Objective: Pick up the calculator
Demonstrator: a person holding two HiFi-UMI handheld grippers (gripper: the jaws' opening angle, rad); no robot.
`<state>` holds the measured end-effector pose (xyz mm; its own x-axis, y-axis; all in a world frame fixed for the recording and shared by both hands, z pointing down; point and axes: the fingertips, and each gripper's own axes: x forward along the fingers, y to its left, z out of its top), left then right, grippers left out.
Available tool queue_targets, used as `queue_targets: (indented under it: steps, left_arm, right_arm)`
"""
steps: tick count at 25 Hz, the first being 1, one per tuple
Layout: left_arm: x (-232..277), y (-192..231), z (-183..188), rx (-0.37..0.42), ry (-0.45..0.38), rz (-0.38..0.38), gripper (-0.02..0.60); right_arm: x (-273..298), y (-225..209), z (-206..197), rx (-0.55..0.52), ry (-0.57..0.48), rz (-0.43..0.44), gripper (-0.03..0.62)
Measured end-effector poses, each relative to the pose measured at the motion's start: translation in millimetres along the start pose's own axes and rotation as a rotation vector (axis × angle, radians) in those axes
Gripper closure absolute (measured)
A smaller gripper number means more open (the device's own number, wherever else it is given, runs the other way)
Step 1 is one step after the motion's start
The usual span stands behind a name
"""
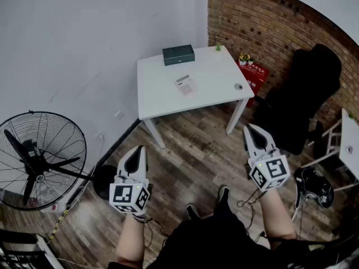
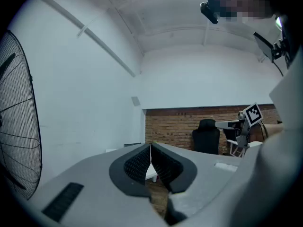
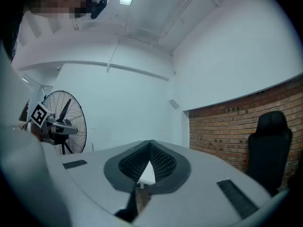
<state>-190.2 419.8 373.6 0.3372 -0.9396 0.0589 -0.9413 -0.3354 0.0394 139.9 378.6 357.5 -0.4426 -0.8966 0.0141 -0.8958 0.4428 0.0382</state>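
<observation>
Left claw and right claw are held level above the wooden floor, both pointed toward the white surface and well short of it. The left claw is clenched: in the left gripper view its pads are pressed together with nothing between them. The right claw is likewise clenched and empty, as seen in the right gripper view. The calculator is found lying flat near the middle of the surface, untouched and well apart from both claws. A dark box is noted at the far edge of the surface, behind the calculator. A small round thing is noted near the right edge, kind not made out. A standing fan is recorded at the left by the white wall, a black chair at the right before the brick wall
</observation>
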Motion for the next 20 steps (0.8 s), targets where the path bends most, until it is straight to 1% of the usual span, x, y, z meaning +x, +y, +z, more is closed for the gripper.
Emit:
queue_targets:
  steps: [10,14,16,17,18,19,20]
  left_arm:
    - [-4,20,2,-0.013,-0.011,-0.011,0.575]
    - [3,23,4,-0.018,-0.023,-0.017,0.575]
    - [9,22,7,-0.022,-0.045,-0.020,0.566]
    - [13,20,8,-0.021,-0.055,-0.023,0.488]
    - [18,18,8,-0.020,-0.058,-0.026,0.393]
    - [23,15,7,-0.020,-0.054,-0.027,0.364]
    - [28,13,5,-0.022,-0.045,-0.024,0.352]
  right_arm:
    - [9,19,4,-0.015,-0.008,-0.012,0.589]
    - [13,9,5,0.018,-0.029,-0.037,0.588]
    - [17,1,4,0.031,-0.031,-0.045,0.576]
    - [19,-3,3,0.031,-0.027,-0.042,0.516]
    - [22,-7,1,0.031,-0.023,-0.037,0.469]
    - [24,-11,-1,0.032,-0.021,-0.033,0.444]
    - [28,-16,-3,0.037,-0.019,-0.030,0.434]
